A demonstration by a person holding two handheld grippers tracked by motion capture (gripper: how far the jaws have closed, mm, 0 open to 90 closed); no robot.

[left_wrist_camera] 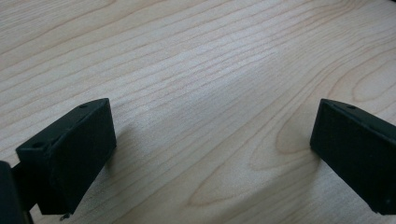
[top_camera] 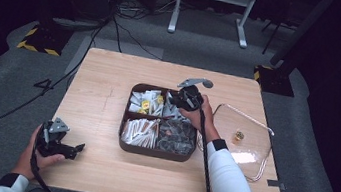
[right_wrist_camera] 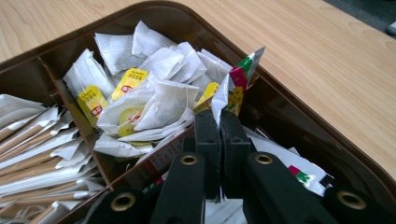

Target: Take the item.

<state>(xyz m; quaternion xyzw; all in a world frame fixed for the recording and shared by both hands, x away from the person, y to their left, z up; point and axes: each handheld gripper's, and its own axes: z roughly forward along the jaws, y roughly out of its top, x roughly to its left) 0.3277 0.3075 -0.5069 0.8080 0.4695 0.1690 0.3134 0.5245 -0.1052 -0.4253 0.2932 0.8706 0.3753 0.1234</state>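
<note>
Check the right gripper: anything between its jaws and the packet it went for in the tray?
Nothing visible. The right gripper is already shut on the printed packet, which sticks up between its jaws over the brown tray. White tea bags lie beside it in the next compartment, not between jaws and packet.

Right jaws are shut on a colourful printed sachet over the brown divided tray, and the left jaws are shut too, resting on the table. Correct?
Not quite: the left gripper has its jaws open, wide apart over the bare light wooden table, as the left gripper view shows. The rest holds.
</note>
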